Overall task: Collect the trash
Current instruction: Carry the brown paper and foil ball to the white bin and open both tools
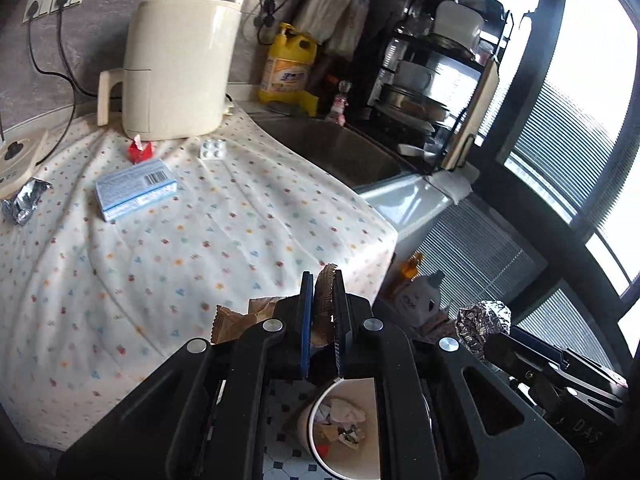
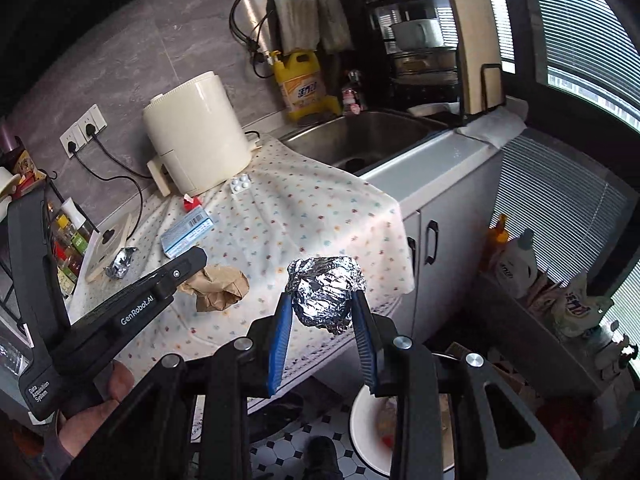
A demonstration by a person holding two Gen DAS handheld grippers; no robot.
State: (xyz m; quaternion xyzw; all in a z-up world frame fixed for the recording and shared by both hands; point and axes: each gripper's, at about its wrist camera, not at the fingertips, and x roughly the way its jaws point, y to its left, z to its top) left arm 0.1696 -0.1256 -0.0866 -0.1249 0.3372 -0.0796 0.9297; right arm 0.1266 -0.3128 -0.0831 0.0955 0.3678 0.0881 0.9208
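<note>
Left wrist view, left to right: a crumpled foil wrapper (image 1: 25, 200) at the left edge of the cloth-covered tabletop (image 1: 240, 232), then a blue box (image 1: 136, 189), a red scrap (image 1: 141, 149) and a pill blister (image 1: 213, 149). At lower centre, the left tongs (image 1: 323, 308) are clamped narrow on brown paper (image 1: 324, 300), above a white bin (image 1: 344, 428) on the floor. In the right wrist view, the right tongs (image 2: 322, 316) grip a foil ball (image 2: 326, 292) at centre.
</note>
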